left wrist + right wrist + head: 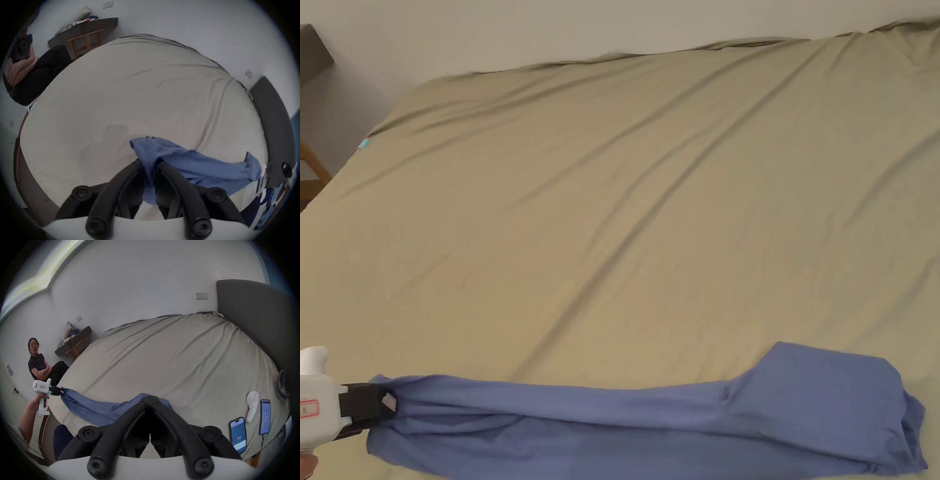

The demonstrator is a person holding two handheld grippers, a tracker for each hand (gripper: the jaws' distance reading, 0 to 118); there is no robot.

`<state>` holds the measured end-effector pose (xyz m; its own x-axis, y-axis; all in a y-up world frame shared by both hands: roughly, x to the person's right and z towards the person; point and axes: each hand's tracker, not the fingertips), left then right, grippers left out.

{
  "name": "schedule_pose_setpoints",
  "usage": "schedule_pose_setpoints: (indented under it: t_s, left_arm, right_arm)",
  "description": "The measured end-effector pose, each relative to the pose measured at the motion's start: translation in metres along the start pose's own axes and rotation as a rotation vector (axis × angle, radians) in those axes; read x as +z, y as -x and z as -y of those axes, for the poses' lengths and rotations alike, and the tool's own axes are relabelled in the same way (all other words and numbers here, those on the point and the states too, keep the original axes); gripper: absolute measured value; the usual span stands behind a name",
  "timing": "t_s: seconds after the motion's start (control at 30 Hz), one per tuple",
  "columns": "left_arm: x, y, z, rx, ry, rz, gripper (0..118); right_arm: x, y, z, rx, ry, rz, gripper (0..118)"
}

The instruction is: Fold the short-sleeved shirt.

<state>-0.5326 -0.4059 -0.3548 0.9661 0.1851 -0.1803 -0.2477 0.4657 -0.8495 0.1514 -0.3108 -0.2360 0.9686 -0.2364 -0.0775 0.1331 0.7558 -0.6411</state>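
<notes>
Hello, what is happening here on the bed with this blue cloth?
A person is folding a blue short-sleeved cotton shirt on a bed with an olive-beige sheet, holding a gripper in each hand. The left gripper is shut on one end of the shirt, which lies in a long bunched band along the near edge. The right gripper is shut, with its tips over the shirt's other end; whether it pinches fabric I cannot tell. Another person sits beside the bed.
</notes>
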Motion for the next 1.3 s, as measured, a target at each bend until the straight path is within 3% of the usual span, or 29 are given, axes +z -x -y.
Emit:
schedule_pose_setpoints:
  t_s: [0.2,0.3,0.4,0.57,0.67,0.7,0.77,0.9,0.97,1.03,1.1,1.13,1.17,1.2,1.3]
  left_arm:
    - [0.059,-0.084,0.017,0.020,-0.024,0.357,11]
    - [0.054,-0.149,0.032,-0.064,0.035,0.494,11]
    - [0.016,-0.221,0.057,-0.142,0.142,0.506,11]
    - [-0.063,-0.288,0.093,-0.100,0.289,0.569,11]
    - [-0.096,-0.318,0.120,-0.346,0.240,0.387,13]
    - [-0.102,-0.320,0.134,-0.438,0.171,0.327,25]
    - [-0.088,-0.316,0.144,-0.453,0.062,0.433,30]
    - [-0.049,-0.290,0.121,-0.262,0.122,0.620,118]
    - [-0.021,-0.260,0.109,-0.134,-0.035,0.636,118]
    - [-0.008,-0.238,0.102,-0.057,-0.108,0.521,118]
    - [-0.014,-0.225,0.103,-0.103,-0.052,0.398,111]
    - [-0.021,-0.226,0.107,-0.161,-0.028,0.349,80]
    - [-0.030,-0.237,0.112,-0.239,-0.015,0.267,34]
    - [-0.040,-0.247,0.122,-0.300,-0.013,0.186,15]
    - [-0.070,-0.270,0.144,-0.357,0.030,0.190,15]
  right_arm:
    - [-0.006,-0.006,0.002,-0.029,0.017,-0.009,2]
    - [-0.009,-0.007,0.003,-0.037,0.021,-0.012,2]
    - [-0.011,-0.007,0.004,-0.049,0.021,-0.026,2]
    - [-0.009,-0.008,0.006,-0.036,0.033,-0.025,2]
    - [-0.007,-0.010,0.006,-0.029,0.036,-0.018,2]
    - [-0.006,-0.011,0.006,-0.032,0.038,-0.018,2]
    - [-0.005,-0.011,0.008,-0.040,0.032,-0.032,2]
    - [-0.008,-0.013,0.014,-0.059,0.036,-0.058,2]
    - [-0.010,-0.015,0.016,-0.067,0.039,-0.063,2]
    - [-0.010,-0.019,0.016,-0.079,0.032,-0.065,2]
    - [-0.009,-0.021,0.014,-0.089,0.017,-0.055,2]
    - [-0.008,-0.022,0.013,-0.089,0.011,-0.049,2]
    - [-0.006,-0.023,0.012,-0.087,0.005,-0.044,2]
    - [-0.005,-0.023,0.011,-0.085,0.003,-0.042,2]
    - [-0.001,-0.021,0.009,-0.079,-0.005,-0.041,2]
